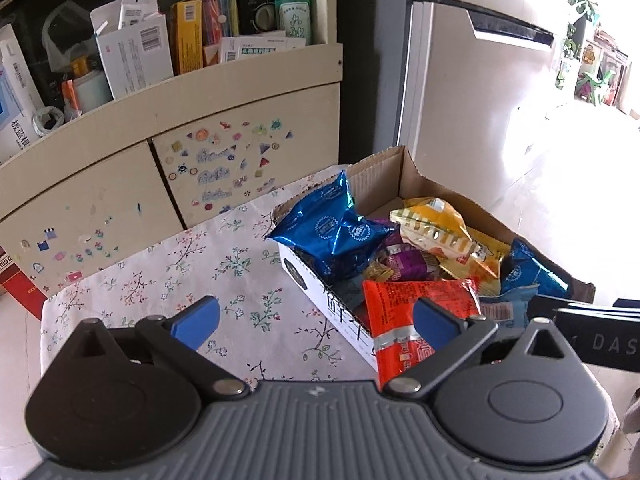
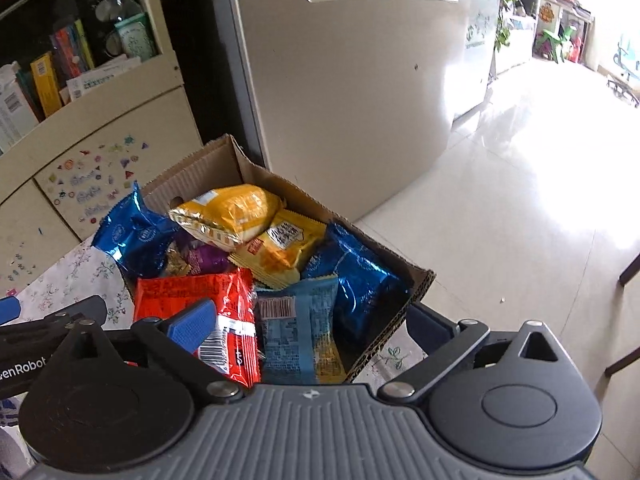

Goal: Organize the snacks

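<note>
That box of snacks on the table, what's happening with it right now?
A person holds two grippers over a cardboard box full of snack packets on a flowered tablecloth. Both the left gripper and the right gripper are open and hold nothing. The right one hangs over a red packet and a light blue packet. No packets lie loose on the cloth in view.

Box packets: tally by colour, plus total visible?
In the box:
Dark blue: 2
Yellow: 2
Red: 1
Light blue: 1
Purple: 1
Total: 7 visible; more may lie buried underneath.
</note>
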### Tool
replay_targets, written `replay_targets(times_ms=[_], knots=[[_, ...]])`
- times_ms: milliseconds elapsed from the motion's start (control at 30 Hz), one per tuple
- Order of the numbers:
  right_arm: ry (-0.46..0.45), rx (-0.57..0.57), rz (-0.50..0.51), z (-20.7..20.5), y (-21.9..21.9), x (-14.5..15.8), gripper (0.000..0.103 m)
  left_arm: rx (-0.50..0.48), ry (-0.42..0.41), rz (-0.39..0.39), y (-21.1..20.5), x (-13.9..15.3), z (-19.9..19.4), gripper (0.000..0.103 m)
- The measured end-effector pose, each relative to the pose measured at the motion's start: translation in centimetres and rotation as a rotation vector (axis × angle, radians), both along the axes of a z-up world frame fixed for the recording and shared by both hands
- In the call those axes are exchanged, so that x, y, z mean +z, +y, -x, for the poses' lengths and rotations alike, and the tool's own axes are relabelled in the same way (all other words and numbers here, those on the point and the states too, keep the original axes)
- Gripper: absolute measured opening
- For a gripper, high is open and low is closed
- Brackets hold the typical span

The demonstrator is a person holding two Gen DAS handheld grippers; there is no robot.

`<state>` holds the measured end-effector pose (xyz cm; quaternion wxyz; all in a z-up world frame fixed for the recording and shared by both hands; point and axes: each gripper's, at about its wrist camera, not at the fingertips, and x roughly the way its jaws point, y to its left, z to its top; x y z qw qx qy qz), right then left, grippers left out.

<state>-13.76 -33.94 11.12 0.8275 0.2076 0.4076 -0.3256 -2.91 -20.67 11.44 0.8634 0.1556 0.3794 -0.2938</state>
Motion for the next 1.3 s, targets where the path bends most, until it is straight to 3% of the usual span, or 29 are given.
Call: replay_targets(times_ms=[500,1300], knots=[[0.076,-0.022,0.022,-0.9,-0.3,-0.8,0.103,-0.016,-0.035,-0.075,-1.8,-1.3,0.0,0.102],[0.103,-0.036,0.029,-1.4,-0.6,-1.1,0.103,-0.003,-0.036,-0.089,-1.7,-1.5,-0.2,0.101]])
